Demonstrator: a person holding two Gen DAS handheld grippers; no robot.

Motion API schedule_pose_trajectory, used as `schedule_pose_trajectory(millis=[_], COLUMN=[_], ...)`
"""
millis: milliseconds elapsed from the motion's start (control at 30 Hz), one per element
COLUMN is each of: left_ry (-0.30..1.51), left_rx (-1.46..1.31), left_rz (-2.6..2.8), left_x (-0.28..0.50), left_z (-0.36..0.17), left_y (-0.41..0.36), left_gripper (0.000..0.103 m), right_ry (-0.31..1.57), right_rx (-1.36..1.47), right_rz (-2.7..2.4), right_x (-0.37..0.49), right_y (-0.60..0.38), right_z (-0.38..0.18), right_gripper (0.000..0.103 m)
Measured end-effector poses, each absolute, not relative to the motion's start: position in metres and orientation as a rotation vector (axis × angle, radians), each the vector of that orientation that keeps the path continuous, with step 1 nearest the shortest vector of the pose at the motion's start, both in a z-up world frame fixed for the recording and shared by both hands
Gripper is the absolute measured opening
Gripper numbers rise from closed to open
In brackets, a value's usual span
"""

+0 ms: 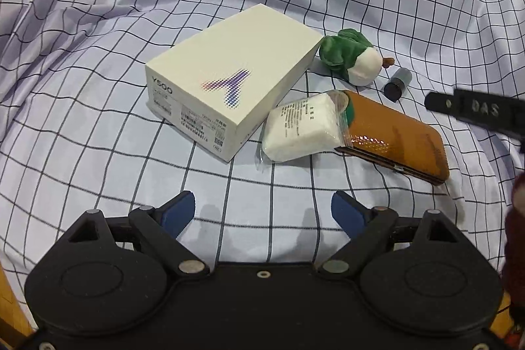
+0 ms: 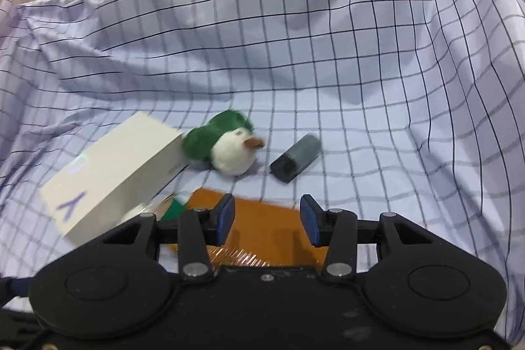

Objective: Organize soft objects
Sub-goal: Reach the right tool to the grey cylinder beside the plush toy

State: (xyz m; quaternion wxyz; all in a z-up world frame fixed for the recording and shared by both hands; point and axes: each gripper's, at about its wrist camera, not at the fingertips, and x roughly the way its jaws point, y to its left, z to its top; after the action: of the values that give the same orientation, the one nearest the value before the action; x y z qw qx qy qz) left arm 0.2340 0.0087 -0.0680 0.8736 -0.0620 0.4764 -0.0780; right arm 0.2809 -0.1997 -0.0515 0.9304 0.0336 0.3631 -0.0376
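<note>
A green and white plush toy lies on the checked cloth beside a white box. Nearer to me, a white soft packet in clear wrap leans on a brown leather case. My left gripper hangs open over bare cloth, just short of the packet, with nothing between its fingers. My right gripper hovers over the brown case, its blue pads a small gap apart and gripping nothing. Part of it shows as a black bar at the right of the left wrist view.
A dark grey cylinder lies right of the plush. The white box takes up the left side. The checked cloth rises in folds all around. A dark red fuzzy shape sits at the right edge.
</note>
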Motion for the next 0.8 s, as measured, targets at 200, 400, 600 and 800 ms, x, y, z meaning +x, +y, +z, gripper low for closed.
schedule_pose_trajectory(millis=[200, 400, 600, 800], left_ry=[1.012, 1.034, 1.040, 1.049], left_rx=[-0.140, -0.146, -0.139, -0.133], left_rz=[-0.181, -0.190, -0.204, -0.205], left_x=[0.244, 0.252, 0.257, 0.263], left_z=[-0.074, -0.080, -0.081, -0.085], left_y=[0.004, 0.000, -0.005, -0.010], left_gripper=[0.087, 0.087, 0.087, 0.087], right_ry=[0.734, 0.725, 0.740, 0.735], right_rx=[-0.020, -0.167, -0.244, -0.259], right_rz=[-0.066, 0.009, 0.053, 0.110], right_x=[0.322, 0.343, 0.362, 0.382], right_y=[-0.217, -0.218, -0.225, -0.236], right_z=[-0.066, -0.086, -0.103, -0.109], right_gripper=[0.047, 0.052, 0.058, 0.081])
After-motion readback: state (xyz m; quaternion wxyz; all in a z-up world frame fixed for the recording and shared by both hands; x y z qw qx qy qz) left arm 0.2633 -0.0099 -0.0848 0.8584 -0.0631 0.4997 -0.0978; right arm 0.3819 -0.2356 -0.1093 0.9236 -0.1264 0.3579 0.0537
